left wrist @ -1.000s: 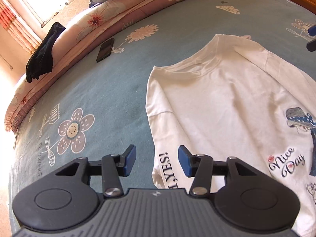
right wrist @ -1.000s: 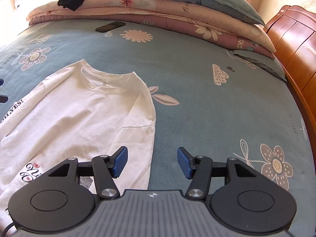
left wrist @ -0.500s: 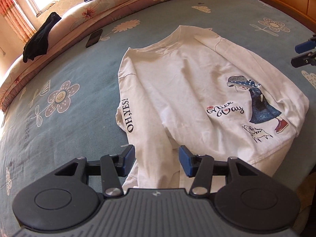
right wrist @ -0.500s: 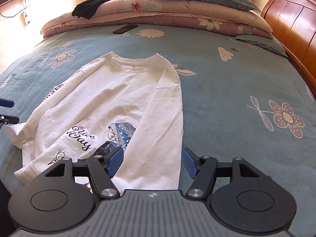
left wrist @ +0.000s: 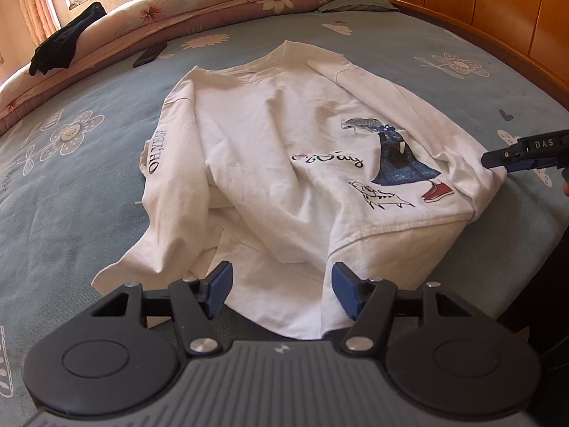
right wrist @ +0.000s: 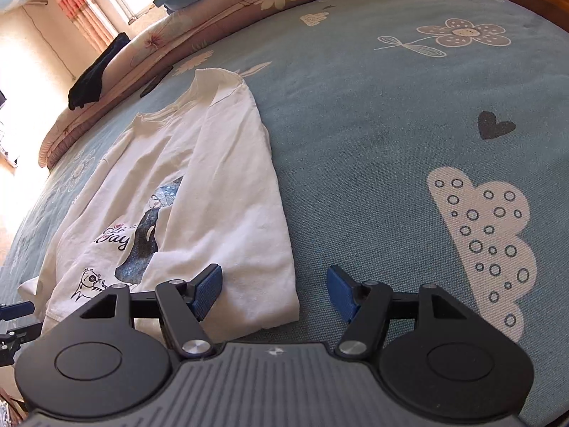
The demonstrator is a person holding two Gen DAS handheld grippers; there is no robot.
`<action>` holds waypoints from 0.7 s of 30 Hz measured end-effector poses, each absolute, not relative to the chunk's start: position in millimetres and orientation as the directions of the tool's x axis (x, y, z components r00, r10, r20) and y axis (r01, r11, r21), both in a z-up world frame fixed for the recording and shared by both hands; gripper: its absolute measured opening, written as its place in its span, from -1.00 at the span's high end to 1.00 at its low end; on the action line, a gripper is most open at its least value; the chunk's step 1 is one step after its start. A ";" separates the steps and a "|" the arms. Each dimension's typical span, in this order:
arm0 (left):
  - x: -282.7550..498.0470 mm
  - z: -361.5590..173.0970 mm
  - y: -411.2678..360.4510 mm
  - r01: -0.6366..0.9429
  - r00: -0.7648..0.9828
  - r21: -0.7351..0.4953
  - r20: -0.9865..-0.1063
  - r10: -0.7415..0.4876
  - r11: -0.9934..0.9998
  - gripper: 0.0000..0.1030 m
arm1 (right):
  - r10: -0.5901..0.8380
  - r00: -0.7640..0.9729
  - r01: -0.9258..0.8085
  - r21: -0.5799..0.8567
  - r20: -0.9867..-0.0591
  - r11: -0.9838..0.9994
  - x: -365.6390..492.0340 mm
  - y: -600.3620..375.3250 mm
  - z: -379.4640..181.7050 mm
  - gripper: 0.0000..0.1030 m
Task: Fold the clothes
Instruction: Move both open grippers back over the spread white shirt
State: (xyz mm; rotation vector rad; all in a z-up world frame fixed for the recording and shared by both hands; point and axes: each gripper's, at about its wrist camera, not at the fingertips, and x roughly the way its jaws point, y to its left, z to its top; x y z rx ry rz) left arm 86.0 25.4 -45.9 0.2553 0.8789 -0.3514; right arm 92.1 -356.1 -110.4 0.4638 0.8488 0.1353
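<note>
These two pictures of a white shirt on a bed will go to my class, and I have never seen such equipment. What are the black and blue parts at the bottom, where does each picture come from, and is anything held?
No robot is here: a person holds a hand tool with a two-finger claw in each hand, and a camera on each tool looks forward along its fingers. One picture comes from the left claw, the other from the right claw. The blue pads are the fingertips.

A white long-sleeved shirt lies front up on a blue flowered bedspread, both sleeves folded over its body. Behind it lie a dark phone, stacked quilts and a black garment.

Nothing is held. The left claw's jaws are opening over the shirt's hem; the right claw stands open at the shirt's lower corner.
</note>
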 end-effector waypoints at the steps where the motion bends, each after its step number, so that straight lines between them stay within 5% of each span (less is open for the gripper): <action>1: 84.8 -45.4 27.6 0.390 0.590 0.062 -0.783 -0.198 0.919 -0.23 | 0.318 0.669 0.053 0.470 -0.672 0.881 91.7 -358.0 -111.8 -0.36; 12: 82.5 -44.0 24.8 0.379 0.601 0.036 -0.769 -0.216 0.925 -0.28 | 0.539 0.698 -0.133 0.653 -0.472 0.745 98.9 -365.6 -106.6 -0.29; 13: 84.1 -44.1 23.4 0.379 0.599 0.034 -0.770 -0.217 0.925 -0.28 | 0.536 0.683 -0.131 0.638 -0.497 0.758 102.2 -363.9 -107.2 -0.22; 17: 86.7 -44.7 18.0 0.380 0.600 0.034 -0.770 -0.218 0.925 -0.28 | 0.445 0.641 -0.101 0.506 -0.625 0.856 110.2 -354.8 -110.3 0.76; 21: 86.3 -46.0 15.6 0.390 0.596 0.037 -0.772 -0.222 0.920 -0.29 | 0.390 0.667 -0.106 0.438 -0.635 0.893 107.4 -353.8 -95.7 0.89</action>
